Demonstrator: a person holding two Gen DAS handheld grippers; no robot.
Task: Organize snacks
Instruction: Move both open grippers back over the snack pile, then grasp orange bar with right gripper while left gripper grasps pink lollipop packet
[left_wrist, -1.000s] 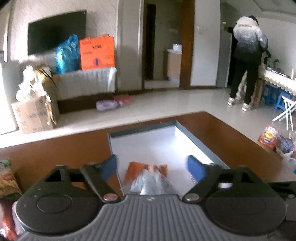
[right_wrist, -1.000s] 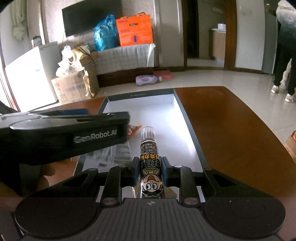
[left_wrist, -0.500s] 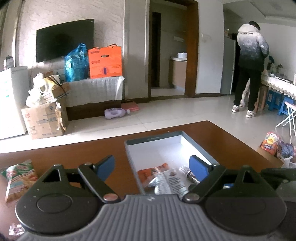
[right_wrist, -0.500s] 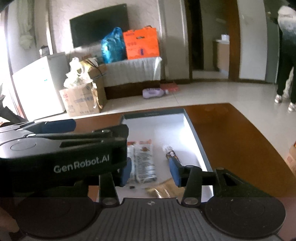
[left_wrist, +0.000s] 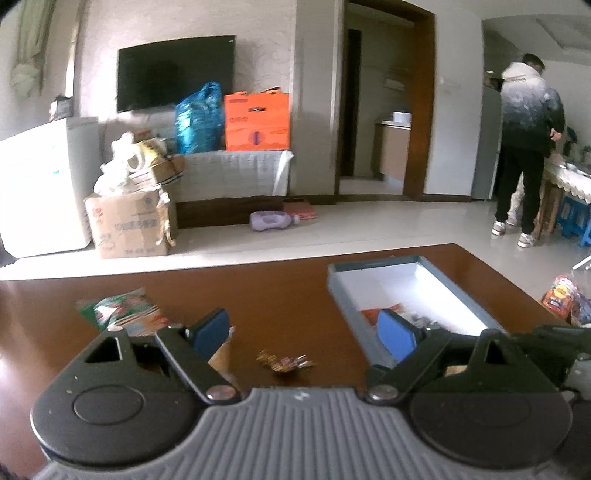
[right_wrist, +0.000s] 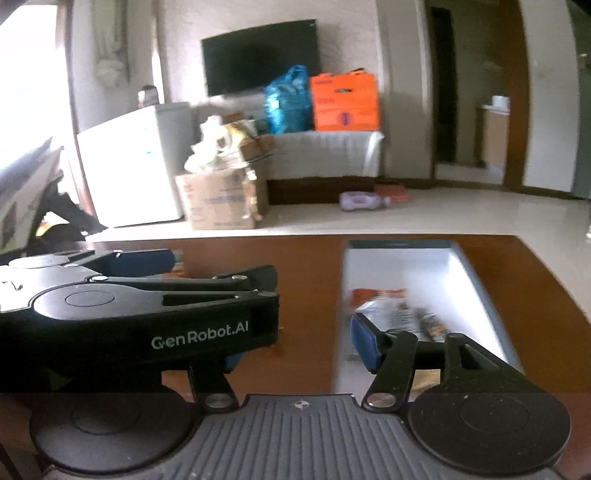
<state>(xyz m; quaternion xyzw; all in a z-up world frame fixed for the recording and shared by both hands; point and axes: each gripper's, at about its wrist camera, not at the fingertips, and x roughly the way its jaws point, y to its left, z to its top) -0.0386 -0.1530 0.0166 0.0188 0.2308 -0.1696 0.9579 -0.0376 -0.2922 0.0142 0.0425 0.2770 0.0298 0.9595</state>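
A grey box (left_wrist: 369, 264) with a white inside sits on the brown table at the right, holding an orange packet (left_wrist: 380, 312) and other snacks. My left gripper (left_wrist: 303, 334) is open over the bare table left of the box, with a small gold-wrapped candy (left_wrist: 286, 362) lying below the gap. A green snack packet (left_wrist: 122, 310) lies further left. In the right wrist view my right gripper (right_wrist: 295, 350) is opening with nothing between its fingers. It hangs near the box (right_wrist: 399, 243), where a silver packet (right_wrist: 391, 314) and a blurred tube (right_wrist: 432, 326) lie. The left tool's black housing (right_wrist: 147, 314) hides my right gripper's left finger.
A person (left_wrist: 528, 147) stands at a side table far right. Snack bags (left_wrist: 561, 299) lie on the floor by the table's right edge. Across the floor are a cardboard box (left_wrist: 129, 225), a white fridge (right_wrist: 136, 166) and a purple bottle (left_wrist: 273, 219).
My right gripper let go of the cartoon-printed tube in the box and its jaws spread. Both grippers pulled back and left; my left one went from over the box to over the table.
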